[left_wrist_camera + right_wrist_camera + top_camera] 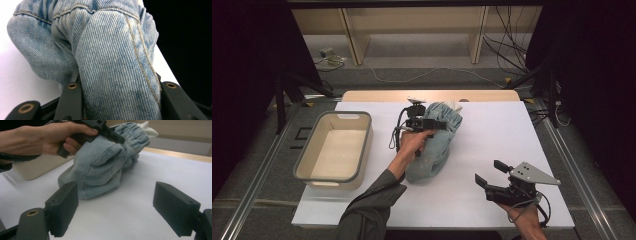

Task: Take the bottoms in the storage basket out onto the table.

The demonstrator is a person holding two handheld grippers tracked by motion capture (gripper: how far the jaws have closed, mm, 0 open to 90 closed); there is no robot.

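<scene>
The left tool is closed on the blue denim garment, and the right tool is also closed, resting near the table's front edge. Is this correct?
Not quite. The right tool is open: the right gripper view shows its jaws wide apart with nothing between them. The left tool does clamp the denim garment.

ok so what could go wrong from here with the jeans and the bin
The left gripper is clamped on one fold of the denim garment, so the loose bulk may drag on the table or slip out when lifted. The beige bin sits to the side, and trailing cloth could catch its rim. The right gripper, open, is off the cloth and gives no support.
</scene>
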